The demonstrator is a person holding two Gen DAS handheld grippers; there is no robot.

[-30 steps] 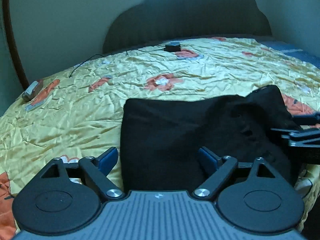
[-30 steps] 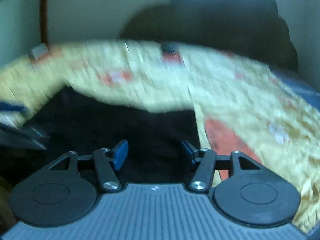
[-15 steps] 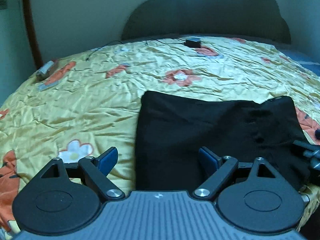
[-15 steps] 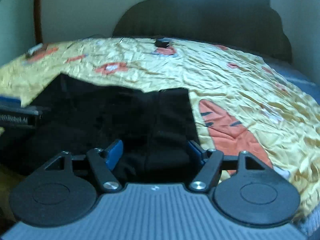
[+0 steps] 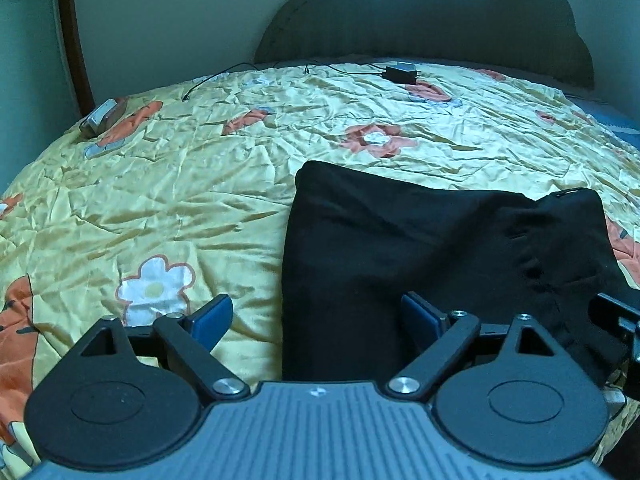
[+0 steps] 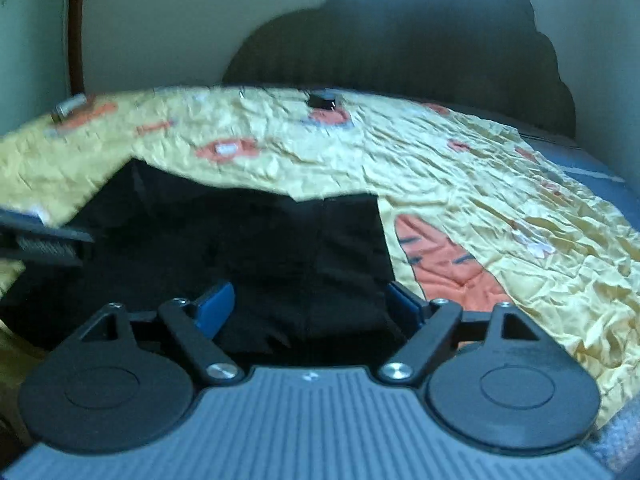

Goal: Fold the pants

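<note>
Two claws, our left claw (image 5: 316, 316) and right claw (image 6: 306, 300), gape wide and empty above folded black pants (image 5: 420, 248) lying on the yellow bedspread (image 5: 180, 200), headboard (image 6: 400, 40) at twelve o'clock.

Left gripper (image 5: 318, 314), right gripper (image 6: 308, 300): black linkages, blue fingers (image 5: 212, 314), silver screws, ribbed grey body.

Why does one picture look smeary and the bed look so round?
Right wrist view: motion blur smears the yellow bedspread and black pants; window glare up top. Left wrist view: sharp but dim and bluish. Both: the fisheye lens bends the bed's edges.
</note>
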